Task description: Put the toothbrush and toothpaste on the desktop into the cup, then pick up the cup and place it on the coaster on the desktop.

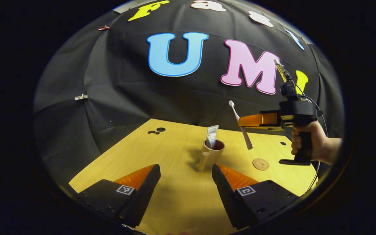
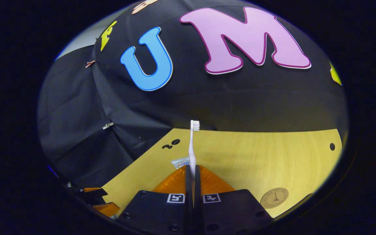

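The right gripper point(image 2: 193, 182), clenched on the toothbrush point(image 2: 193, 147), carries it upright above the cup point(image 1: 212, 151) for dropping beside the toothpaste point(image 1: 211, 135), while the left gripper point(image 1: 184, 182) waits spread open near the cup.

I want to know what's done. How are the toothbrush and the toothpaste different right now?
The toothpaste already stands in the cup; the toothbrush is up in the air, not yet in. The right tongs pinch the toothbrush; nothing holds the toothpaste, and the left tongs are open. The toothbrush is long and thin; the toothpaste looks flat and wider. Both point upward.
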A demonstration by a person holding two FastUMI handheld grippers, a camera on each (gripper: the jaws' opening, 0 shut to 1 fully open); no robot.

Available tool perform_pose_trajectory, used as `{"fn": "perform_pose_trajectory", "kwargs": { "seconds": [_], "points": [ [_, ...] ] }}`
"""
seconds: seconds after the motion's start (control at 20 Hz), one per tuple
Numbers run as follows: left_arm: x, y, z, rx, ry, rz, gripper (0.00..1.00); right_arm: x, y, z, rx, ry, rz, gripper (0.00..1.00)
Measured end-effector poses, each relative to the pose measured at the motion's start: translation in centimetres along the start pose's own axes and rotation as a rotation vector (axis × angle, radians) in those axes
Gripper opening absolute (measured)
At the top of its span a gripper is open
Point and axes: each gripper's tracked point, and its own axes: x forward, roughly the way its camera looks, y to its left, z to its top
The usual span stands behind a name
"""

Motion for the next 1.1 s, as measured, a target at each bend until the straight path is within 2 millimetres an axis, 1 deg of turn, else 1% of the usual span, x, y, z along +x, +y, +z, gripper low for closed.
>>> {"fn": "perform_pose_trajectory", "kwargs": {
  "seconds": [0.15, 0.25, 0.35, 0.45, 0.55, 0.65, 0.75, 0.95, 1.1],
  "points": [
    [-0.4, 2.1, -0.2, -0.014, -0.005, 0.039, 0.98, 1.9, 0.5, 0.5, -0.018, -0.049, -0.001, 0.05],
    [-0.4, 2.8, -0.1, -0.007, -0.02, 0.048, 0.97, 3.0, 0.5, 0.6, -0.032, -0.084, -0.002, 0.05],
    [-0.2, 3.4, -0.5, 0.001, -0.025, 0.05, 0.97, 4.0, 0.2, 0.8, -0.044, -0.12, -0.008, 0.05],
    [0.3, 3.6, -1.6, -0.003, -0.019, 0.047, 0.97, 4.9, 0.0, 0.7, -0.027, -0.154, -0.012, 0.05],
    [0.7, 3.7, -2.3, -0.014, -0.025, 0.05, 0.97, 5.4, -0.9, 0.4, -0.008, -0.188, -0.032, 0.05],
    [1.0, 3.6, -2.8, -0.019, -0.047, 0.052, 0.97, 5.8, -1.2, 0.0, 0.005, -0.223, -0.038, 0.05],
    [1.2, 3.5, -3.6, -0.016, -0.05, 0.043, 0.97, 6.3, -1.1, -0.5, 0.019, -0.245, -0.033, 0.05],
    [1.6, 4.1, -4.5, -0.027, -0.049, 0.05, 0.97, 6.7, -1.3, 0.0, 0.033, -0.344, -0.059, 0.05],
    [1.6, 4.9, -5.4, -0.045, -0.047, 0.069, 0.97, 7.4, -1.4, -1.5, 0.022, -0.332, -0.07, 0.05]
  ]
}}
